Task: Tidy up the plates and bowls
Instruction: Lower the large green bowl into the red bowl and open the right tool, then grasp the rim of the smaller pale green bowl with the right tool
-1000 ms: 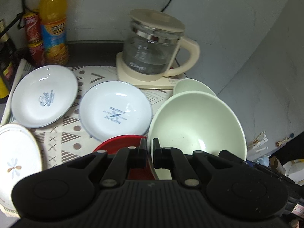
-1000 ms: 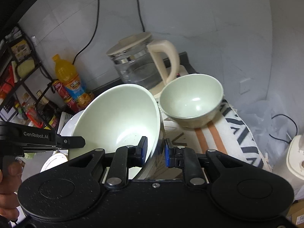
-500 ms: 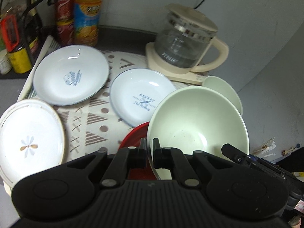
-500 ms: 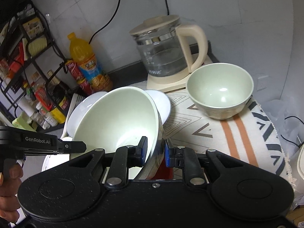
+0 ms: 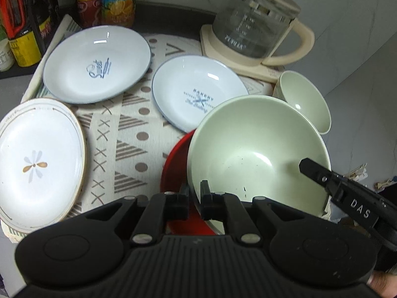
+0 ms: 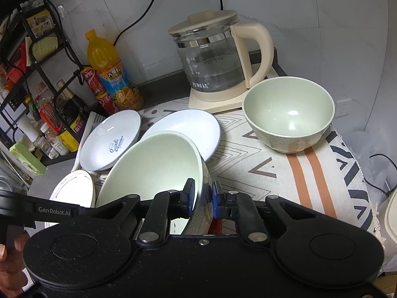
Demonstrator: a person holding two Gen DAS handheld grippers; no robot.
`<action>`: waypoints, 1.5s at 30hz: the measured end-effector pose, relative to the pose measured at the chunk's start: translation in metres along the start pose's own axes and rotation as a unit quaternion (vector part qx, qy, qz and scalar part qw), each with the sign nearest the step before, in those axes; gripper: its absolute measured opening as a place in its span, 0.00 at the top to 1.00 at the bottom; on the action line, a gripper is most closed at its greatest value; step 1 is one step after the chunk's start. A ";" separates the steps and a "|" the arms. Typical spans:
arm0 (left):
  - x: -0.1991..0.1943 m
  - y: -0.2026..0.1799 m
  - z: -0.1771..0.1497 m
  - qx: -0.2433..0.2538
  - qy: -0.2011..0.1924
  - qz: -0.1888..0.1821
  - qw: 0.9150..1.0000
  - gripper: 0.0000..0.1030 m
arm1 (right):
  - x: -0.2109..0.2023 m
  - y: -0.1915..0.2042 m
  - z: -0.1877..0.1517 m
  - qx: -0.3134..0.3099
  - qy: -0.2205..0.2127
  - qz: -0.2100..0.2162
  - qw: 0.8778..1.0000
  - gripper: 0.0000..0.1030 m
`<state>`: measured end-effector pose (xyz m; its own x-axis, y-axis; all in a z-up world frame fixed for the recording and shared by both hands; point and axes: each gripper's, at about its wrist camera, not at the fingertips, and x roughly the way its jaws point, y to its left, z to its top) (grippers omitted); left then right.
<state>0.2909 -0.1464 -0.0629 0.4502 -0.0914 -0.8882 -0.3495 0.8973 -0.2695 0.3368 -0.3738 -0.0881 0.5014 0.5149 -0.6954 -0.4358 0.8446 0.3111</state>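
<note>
Large green bowl (image 5: 258, 154) lowered over red plate (image 5: 173, 166). Left tongs (image 5: 194, 198), right tongs (image 6: 201, 196) both clamped on rim. Release next, probably.

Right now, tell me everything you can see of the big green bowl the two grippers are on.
The big green bowl is pale green and smooth inside with a few dark specks, empty, and tilted. The left gripper and right gripper each pinch its rim wall. It sits over a red dish, in front of the bakery plate.
</note>
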 end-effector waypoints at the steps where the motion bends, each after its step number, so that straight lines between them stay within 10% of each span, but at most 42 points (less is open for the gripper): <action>1: 0.002 0.000 -0.001 -0.002 0.004 0.001 1.000 0.95 | 0.001 0.001 -0.001 -0.005 0.000 -0.002 1.000 0.87; 18: 0.005 -0.005 0.001 -0.004 0.025 0.030 0.999 0.84 | 0.019 0.006 -0.016 -0.042 0.018 -0.030 0.998 0.93; 23: -0.013 -0.010 0.006 0.006 -0.009 0.036 0.999 0.64 | 0.020 0.005 -0.014 -0.037 0.020 -0.029 0.999 0.92; 31: -0.022 -0.015 0.015 0.011 -0.038 0.051 0.998 0.39 | 0.006 -0.010 -0.009 0.005 0.000 -0.008 1.000 0.56; 45: -0.015 -0.047 0.033 0.052 -0.059 0.037 0.996 0.20 | -0.015 -0.045 -0.003 0.060 -0.041 -0.030 0.997 0.33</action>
<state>0.3273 -0.1733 -0.0247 0.5220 0.0221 -0.8527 -0.3005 0.9403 -0.1596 0.3466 -0.4199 -0.0934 0.5863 0.4683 -0.6611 -0.3126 0.8836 0.3487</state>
